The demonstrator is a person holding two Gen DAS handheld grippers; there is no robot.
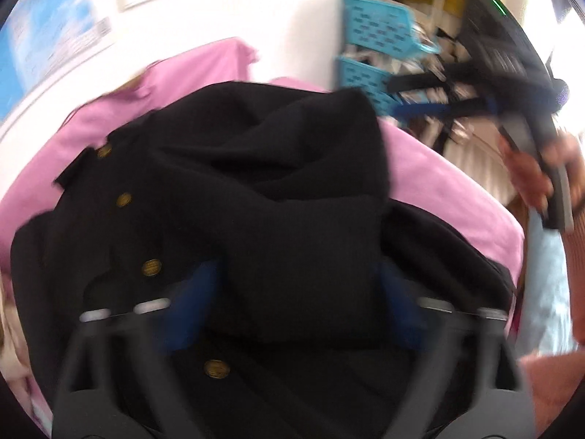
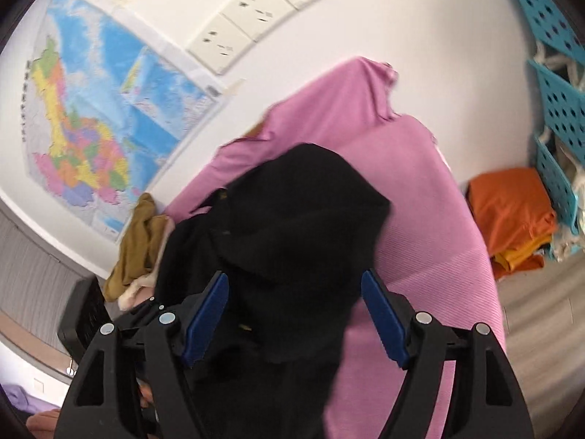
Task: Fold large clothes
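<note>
- A black coat (image 1: 256, 190) with round gold buttons (image 1: 151, 267) down its front.
- A plain pink cloth (image 2: 420, 212) with a fine ribbed weave lies under the coat.
- The right gripper (image 2: 296, 314) is black, with blue pads (image 2: 384, 318).
- Turquoise baskets (image 2: 559, 109) dotted with dark holes.
- A wall map (image 2: 106, 117): blue sea, with patches of yellow, orange, green and pink.
- An orange garment (image 2: 512, 212); a mustard one (image 2: 140, 241).

A lived-in home room — a wall map (image 2: 106, 117) with sockets (image 2: 256, 18) beside it, folded clothes (image 2: 512, 216) and blue storage baskets (image 2: 559, 109) opposite.
</note>
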